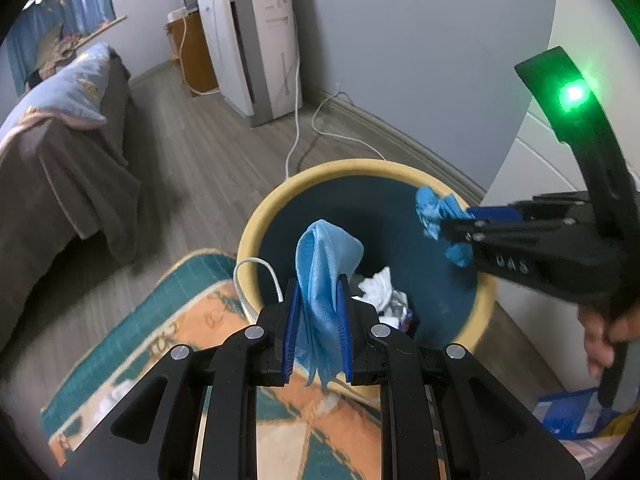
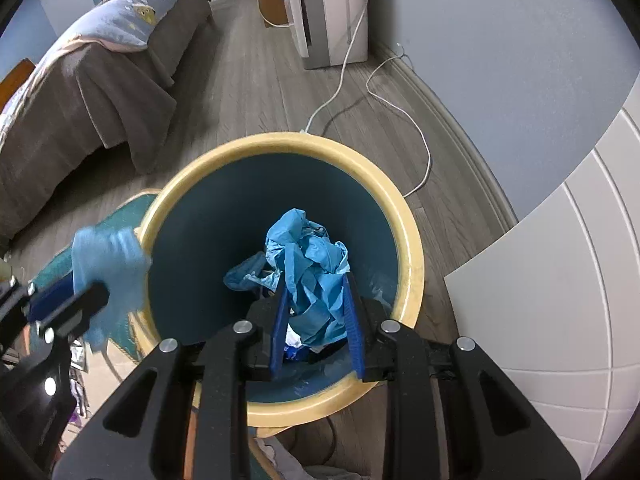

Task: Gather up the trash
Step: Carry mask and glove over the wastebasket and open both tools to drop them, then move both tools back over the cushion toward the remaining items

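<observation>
I hold my left gripper (image 1: pixel 318 316) tilted down over the near edge of the trash bin (image 1: pixel 276 196). Its blue pads are almost together and they pinch a light blue cloth (image 1: pixel 324 264). The top of the cloth stands above the pads toward 12 o'clock and hangs over the opening of the bin, while the loose ends fall toward 6 o'clock, outside the rim, above the patterned rug (image 1: pixel 168 320). I judge that I must push a little more forward before I let go, otherwise it can drop on the rug.

Inside the bin, at 1 o'clock from these pads, some white crumpled paper (image 1: pixel 382 288) already lies on the bottom.

At the right, my right gripper (image 2: pixel 318 320) points more steeply down, and it is well inside the circle of the rim. Its jaws are narrow too, closed on a crumpled blue wipe (image 2: pixel 316 276) that bulges toward 12 o'clock between them. This one sits directly above the dark interior, so I think it is ready for release.
</observation>
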A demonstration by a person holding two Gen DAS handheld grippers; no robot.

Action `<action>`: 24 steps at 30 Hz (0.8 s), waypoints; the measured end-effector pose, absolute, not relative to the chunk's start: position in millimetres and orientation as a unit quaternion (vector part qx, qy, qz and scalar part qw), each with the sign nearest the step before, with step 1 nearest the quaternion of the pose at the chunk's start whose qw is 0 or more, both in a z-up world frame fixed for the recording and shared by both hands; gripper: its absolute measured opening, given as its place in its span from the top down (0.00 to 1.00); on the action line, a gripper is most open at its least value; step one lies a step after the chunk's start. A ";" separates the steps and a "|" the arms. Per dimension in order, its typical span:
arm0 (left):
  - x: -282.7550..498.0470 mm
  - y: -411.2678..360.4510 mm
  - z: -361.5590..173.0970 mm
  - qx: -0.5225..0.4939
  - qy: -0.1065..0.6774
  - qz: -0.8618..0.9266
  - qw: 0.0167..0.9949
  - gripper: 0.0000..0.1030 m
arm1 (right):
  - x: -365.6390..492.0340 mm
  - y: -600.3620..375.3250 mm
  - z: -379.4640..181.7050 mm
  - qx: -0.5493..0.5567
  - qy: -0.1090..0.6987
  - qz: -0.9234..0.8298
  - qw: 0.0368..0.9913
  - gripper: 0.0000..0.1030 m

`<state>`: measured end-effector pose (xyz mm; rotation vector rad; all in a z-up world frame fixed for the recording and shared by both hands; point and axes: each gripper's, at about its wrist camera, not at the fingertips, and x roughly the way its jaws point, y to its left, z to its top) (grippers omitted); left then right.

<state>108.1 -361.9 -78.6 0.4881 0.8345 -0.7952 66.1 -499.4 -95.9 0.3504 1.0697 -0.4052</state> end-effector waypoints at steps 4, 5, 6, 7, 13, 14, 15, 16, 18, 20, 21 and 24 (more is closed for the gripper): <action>117.4 -371.6 -81.6 0.238 0.383 -0.368 0.813 0.79 | 64.0 -506.7 -97.2 0.184 0.496 -0.195 0.826 0.76; 120.6 -375.0 -81.8 0.242 0.380 -0.366 0.814 0.79 | 64.1 -508.6 -97.8 0.184 0.495 -0.198 0.826 0.76; 122.2 -376.7 -82.2 0.244 0.378 -0.365 0.815 0.78 | 64.6 -510.1 -98.9 0.181 0.496 -0.202 0.825 0.76; 124.9 -378.8 -82.2 0.245 0.376 -0.363 0.816 0.77 | 64.1 -511.3 -99.4 0.178 0.497 -0.205 0.824 0.76; 133.2 -380.0 -76.0 0.229 0.356 -0.357 0.833 0.41 | 60.7 -517.3 -89.3 0.174 0.458 -0.212 0.846 0.57; 134.9 -378.9 -76.3 0.226 0.359 -0.355 0.833 0.41 | 59.5 -519.3 -86.5 0.177 0.450 -0.216 0.848 0.52; 136.4 -377.2 -76.7 0.224 0.363 -0.353 0.833 0.41 | 58.1 -521.8 -84.4 0.180 0.444 -0.218 0.850 0.50; 137.0 -374.0 -76.0 0.221 0.364 -0.352 0.833 0.41 | 57.0 -523.8 -83.0 0.183 0.439 -0.220 0.852 0.43; 137.3 -367.4 -72.2 0.214 0.361 -0.349 0.838 0.23 | 53.9 -528.5 -80.5 0.190 0.432 -0.224 0.853 0.35; 136.3 -352.6 -64.2 0.196 0.347 -0.337 0.853 0.08 | 51.5 -531.2 -78.1 0.195 0.426 -0.230 0.853 0.22; 135.6 -345.7 -61.3 0.187 0.346 -0.334 0.857 0.07 | 51.3 -531.4 -77.0 0.196 0.424 -0.231 0.854 0.19; 137.8 -328.2 -57.3 0.171 0.364 -0.315 0.860 0.06 | 53.6 -526.9 -71.3 0.191 0.420 -0.234 0.856 0.05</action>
